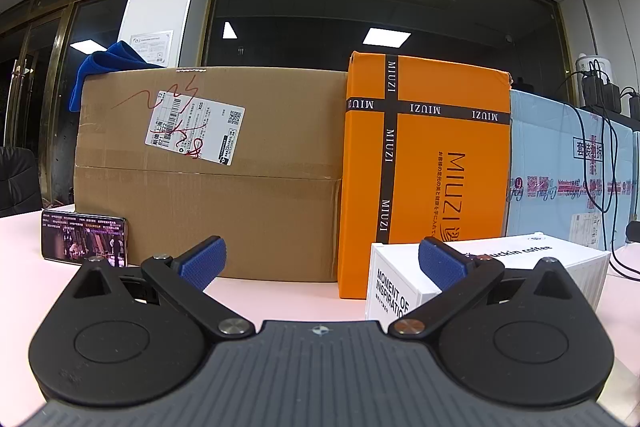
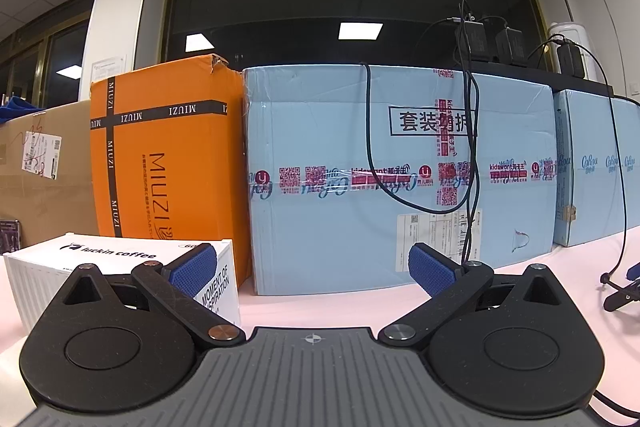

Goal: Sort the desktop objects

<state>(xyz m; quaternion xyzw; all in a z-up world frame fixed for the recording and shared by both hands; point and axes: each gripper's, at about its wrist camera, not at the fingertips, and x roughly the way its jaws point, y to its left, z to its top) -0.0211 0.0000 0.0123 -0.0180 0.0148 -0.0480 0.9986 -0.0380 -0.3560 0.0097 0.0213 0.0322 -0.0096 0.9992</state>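
Pale desk [image 1: 280, 295], boxes [image 1: 208, 171] behind.

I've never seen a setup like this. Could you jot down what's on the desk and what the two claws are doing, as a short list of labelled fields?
left gripper: open, holding nothing
right gripper: open, holding nothing
white box: on the desk, nearest both grippers, printed "luckin coffee"
orange box: upright behind the white box
brown carton: left of the orange box, shipping label on its front
phone: propped against the brown carton, screen lit
blue cloth: on top of the brown carton
pale blue carton: right of the orange box, black cables hanging over it
desk: pale, pinkish surface
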